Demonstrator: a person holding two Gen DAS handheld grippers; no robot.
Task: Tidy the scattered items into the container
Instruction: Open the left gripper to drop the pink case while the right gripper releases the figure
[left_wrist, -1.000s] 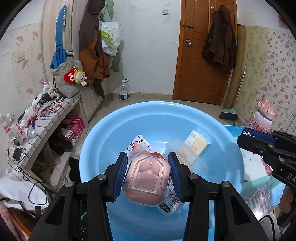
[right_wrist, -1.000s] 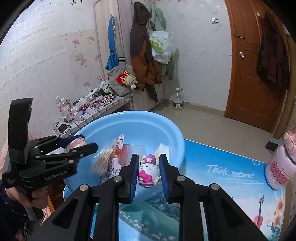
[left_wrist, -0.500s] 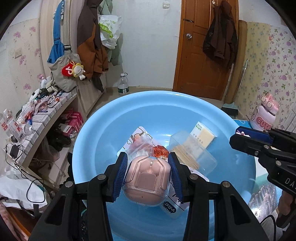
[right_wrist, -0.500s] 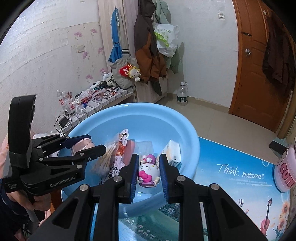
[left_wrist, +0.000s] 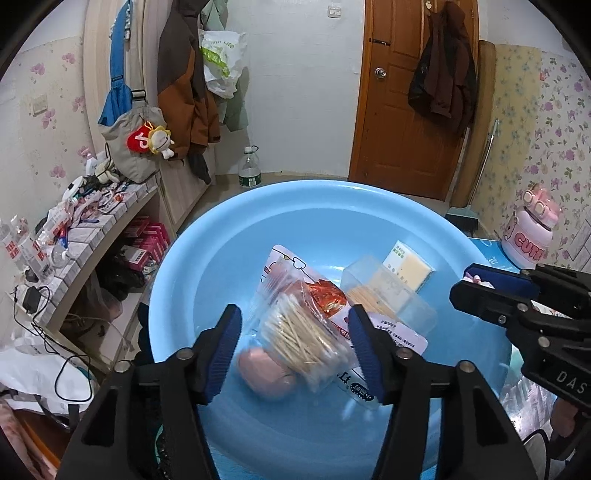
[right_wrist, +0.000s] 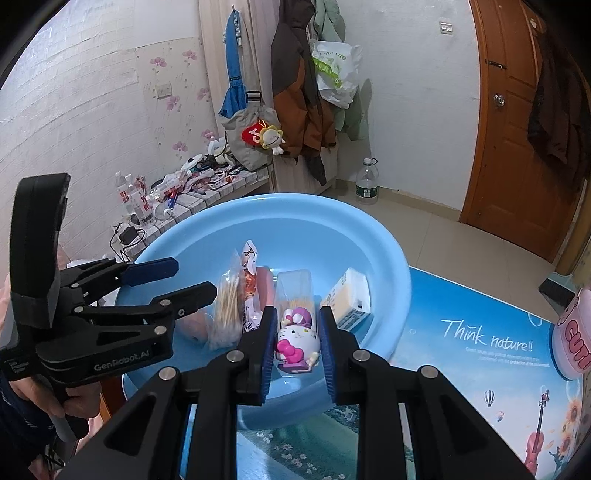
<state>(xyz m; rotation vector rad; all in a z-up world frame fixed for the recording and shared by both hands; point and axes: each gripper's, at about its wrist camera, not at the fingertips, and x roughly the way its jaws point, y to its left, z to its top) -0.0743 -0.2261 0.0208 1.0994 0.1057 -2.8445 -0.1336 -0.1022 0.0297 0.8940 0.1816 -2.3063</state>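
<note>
A round blue basin (left_wrist: 295, 188) holds a bag of cotton swabs (left_wrist: 299, 332), a clear box of sticks (left_wrist: 384, 295) and a yellow-and-white carton (left_wrist: 408, 264). My left gripper (left_wrist: 293, 321) hangs over the basin's near side, and its jaws are opening. The pink case (left_wrist: 266, 373) lies blurred on the basin floor below them, free of the pads. My right gripper (right_wrist: 297, 325) is shut on a Hello Kitty toy (right_wrist: 297, 341) above the basin's near rim (right_wrist: 295, 199). In the right wrist view the left gripper (right_wrist: 192, 277) shows at the left, over the pink case (right_wrist: 194, 326).
The basin rests on a table with a blue picture mat (right_wrist: 480, 350). A pink "CUTE" bottle (left_wrist: 528, 236) stands at the far right of it. A cluttered shelf (left_wrist: 74, 229) with cables runs along the left wall. A water bottle (left_wrist: 249, 171) stands on the floor.
The left jaws have spread apart and the pink case has dropped from them into the basin. The right gripper still grips the toy and has edged closer over the basin.
</note>
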